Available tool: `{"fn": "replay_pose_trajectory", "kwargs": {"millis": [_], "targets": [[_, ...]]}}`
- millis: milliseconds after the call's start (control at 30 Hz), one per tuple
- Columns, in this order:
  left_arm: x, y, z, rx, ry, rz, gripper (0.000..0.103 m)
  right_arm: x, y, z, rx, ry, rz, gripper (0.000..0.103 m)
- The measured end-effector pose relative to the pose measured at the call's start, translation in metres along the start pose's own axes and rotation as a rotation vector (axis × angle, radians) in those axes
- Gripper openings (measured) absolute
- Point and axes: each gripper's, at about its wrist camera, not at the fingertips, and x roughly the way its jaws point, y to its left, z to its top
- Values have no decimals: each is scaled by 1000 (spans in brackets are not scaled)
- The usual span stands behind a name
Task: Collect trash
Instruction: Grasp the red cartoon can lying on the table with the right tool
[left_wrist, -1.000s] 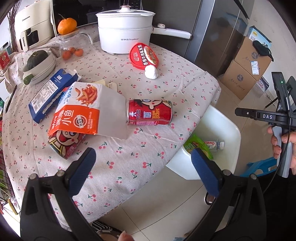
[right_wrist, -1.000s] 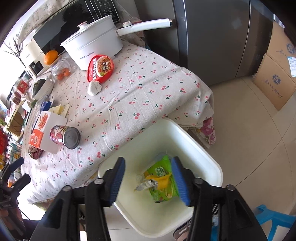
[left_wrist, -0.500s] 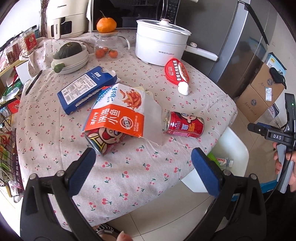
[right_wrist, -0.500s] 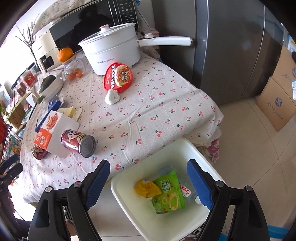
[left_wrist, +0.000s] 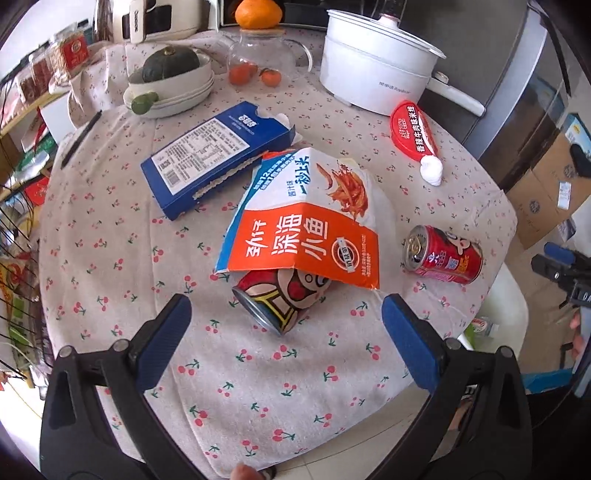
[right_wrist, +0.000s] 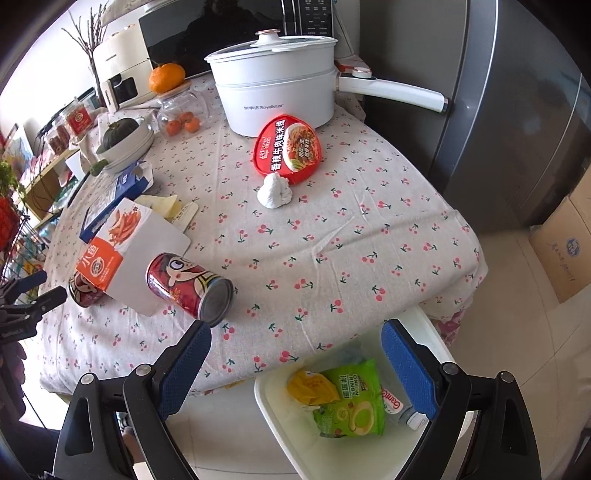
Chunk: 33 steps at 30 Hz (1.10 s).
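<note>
My left gripper (left_wrist: 284, 301) hangs open over the cherry-print table, just short of a red can (left_wrist: 280, 295) half hidden under an orange-and-white snack box (left_wrist: 306, 229). A second red can (left_wrist: 443, 254) lies to the right, and a blue box (left_wrist: 218, 158) lies behind. A red bowl lid (right_wrist: 288, 147) and a white tissue ball (right_wrist: 275, 190) lie farther back. My right gripper (right_wrist: 295, 328) is over the table edge with its jaws opening and nothing between them. Below it, the white bin (right_wrist: 273, 406) holds a green packet (right_wrist: 351, 398), a yellow wrapper (right_wrist: 310, 386) and a small bottle (right_wrist: 397, 402).
A white electric pot (right_wrist: 277, 96) with a long handle stands at the back. Beside it are a glass jar of small oranges (right_wrist: 183, 110) and a bowl with a green squash (right_wrist: 122, 142). A grey fridge (right_wrist: 517, 110) and cardboard boxes (right_wrist: 565, 251) stand to the right.
The yellow wrapper left the right gripper's fingers and now lies in the bin. The right jaws spread wide and moved from over the bin toward the table. The left gripper moved in over the table toward the cans.
</note>
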Motion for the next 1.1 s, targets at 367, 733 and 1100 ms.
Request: {"fn": "replay_pose_trajectory", "kwargs": {"millis": [367,733,1100], "targets": [[3,13,7,-90,27,-106,102,29,70,16,-300,31,51,95],[20,-6,-1,159,87,-86,83,81,115,20,-562,61,-7,93],[40,-29,-3,385,52,16,81,110,104,17,-494,149,22,66]]}}
